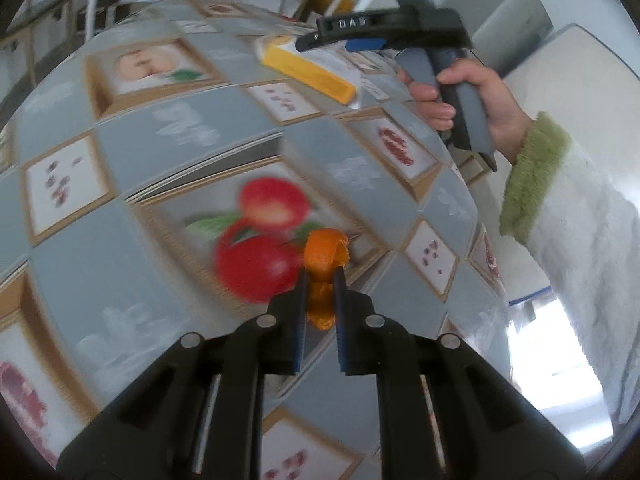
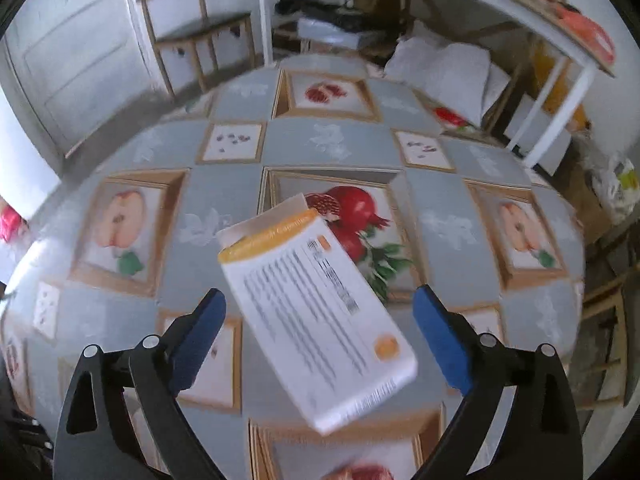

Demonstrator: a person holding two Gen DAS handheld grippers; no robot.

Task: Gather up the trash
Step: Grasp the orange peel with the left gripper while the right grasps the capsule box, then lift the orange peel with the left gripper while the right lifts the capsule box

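Orange peel (image 1: 325, 258) in left tongs (image 1: 322, 280)

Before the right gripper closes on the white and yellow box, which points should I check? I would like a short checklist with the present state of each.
1. Left gripper holds the orange peel: ok, the jaws are shut on it.
2. Right gripper is open: ok, jaws spread wide.
3. White and yellow box lies between the right jaws: ok, with a gap on each side.
4. Box lines up with the jaws: not ok, it lies diagonally.
5. Box rests flat on the tablecloth: cannot tell, the picture is blurred.
6. A bin for the trash is in view: not ok, none is visible.
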